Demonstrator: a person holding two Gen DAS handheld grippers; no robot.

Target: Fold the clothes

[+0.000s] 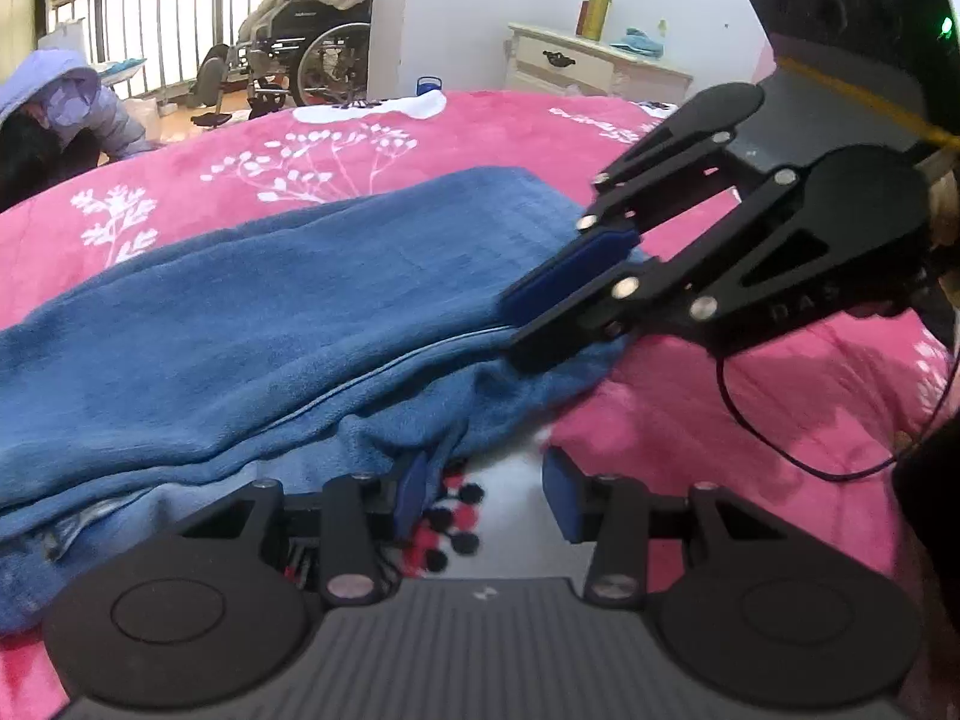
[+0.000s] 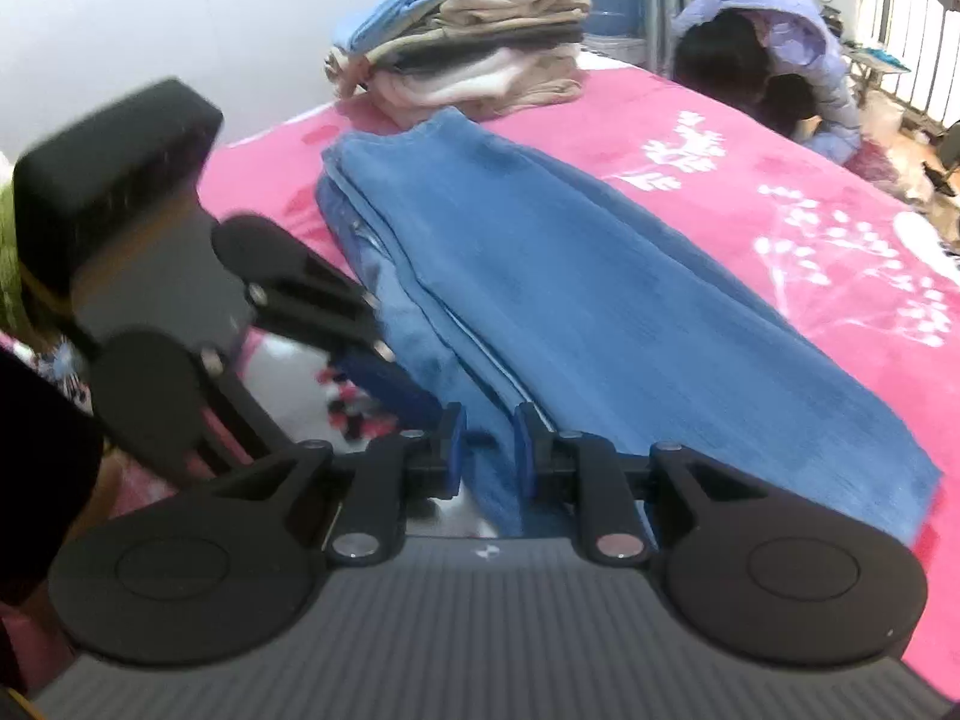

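In the left wrist view, the left gripper (image 1: 483, 495) sits low at the near edge of a blue fleece garment (image 1: 270, 312), which lies folded lengthwise across a pink bedspread (image 1: 240, 144) printed with white branches. Its two blue-padded fingers stand well apart; the left pad is against the garment's near hem, the right pad over bare bedspread, and nothing is clamped between them. The right gripper (image 1: 552, 312) reaches in from the upper right, its fingers drawn close over the garment's right-hand end, with a fold of the blue fabric caught between the pads. Beyond the bed stand a wheelchair (image 1: 300, 60) and a white bedside cabinet (image 1: 588, 63) carrying bottles. A person in a lilac hooded jacket (image 1: 66, 102) crouches at the far left.

In the right wrist view, the right gripper (image 2: 489, 456) has its fingers nearly together, pinching an edge of the blue fleece garment (image 2: 570, 300) that runs away from the camera along the pink bedspread (image 2: 780, 192). The left gripper (image 2: 384, 384), blurred, comes in from the left, its fingertips beside the garment's near left edge; how wide it stands cannot be told here. At the far end of the garment, just touching it, rests a stack of folded clothes (image 2: 474, 54) in blue, beige, grey and white. The person in the lilac jacket (image 2: 798, 60) bends low at the upper right.
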